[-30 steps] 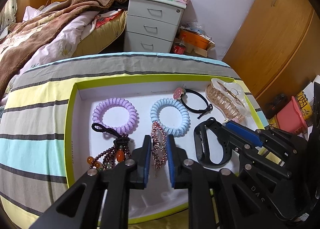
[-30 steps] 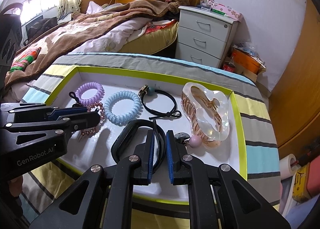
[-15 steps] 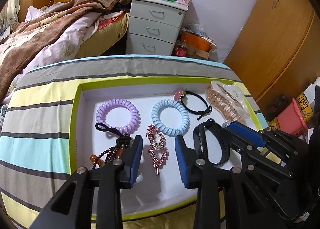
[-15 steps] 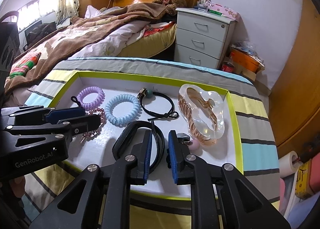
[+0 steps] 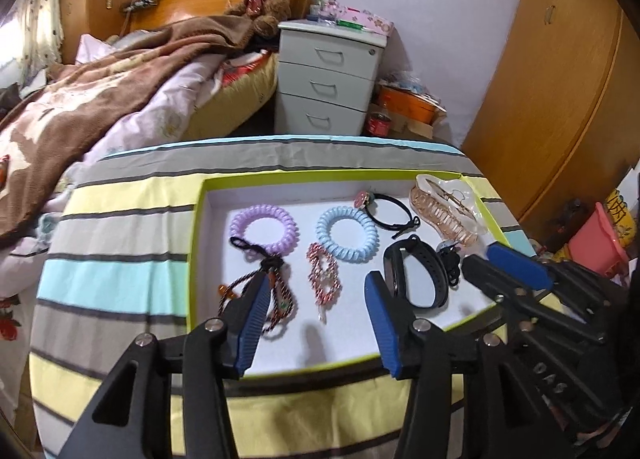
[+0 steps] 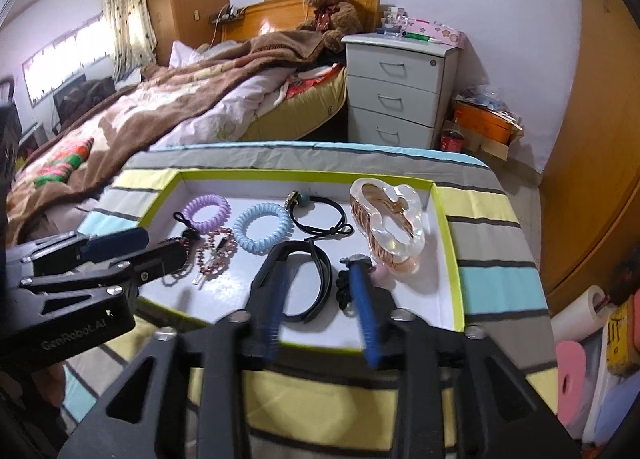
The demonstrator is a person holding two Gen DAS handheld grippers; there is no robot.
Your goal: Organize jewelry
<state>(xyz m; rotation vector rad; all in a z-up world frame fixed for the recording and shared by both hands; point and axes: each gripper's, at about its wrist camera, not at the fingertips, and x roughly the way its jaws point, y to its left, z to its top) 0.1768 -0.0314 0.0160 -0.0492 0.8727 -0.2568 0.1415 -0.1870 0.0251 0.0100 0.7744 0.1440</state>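
A white tray with a lime rim (image 5: 198,259) holds the jewelry. In it lie a purple coil tie (image 5: 264,229), a blue coil tie (image 5: 347,233), a pink beaded clip (image 5: 323,275), a dark bead bracelet (image 5: 276,291), a black wristband (image 5: 416,275), a black hair tie (image 5: 390,211) and a clear claw clip (image 5: 444,211). My left gripper (image 5: 317,277) hovers above the pink clip, jaws opening, nothing pressed between them. My right gripper (image 6: 318,265) hangs over the black wristband (image 6: 324,271), jaws opening too, pads off the band.
The tray rests on a striped cloth (image 5: 120,279) over a small table. Behind it are a bed with a brown blanket (image 5: 100,91), a grey drawer unit (image 5: 332,75) and a wooden wardrobe (image 5: 560,79). A pink bin (image 5: 600,243) sits at the right.
Both grippers have opened and drawn back and upward. The left let go of the pink beaded clip, the right let go of the black wristband; both pieces stay in the tray.
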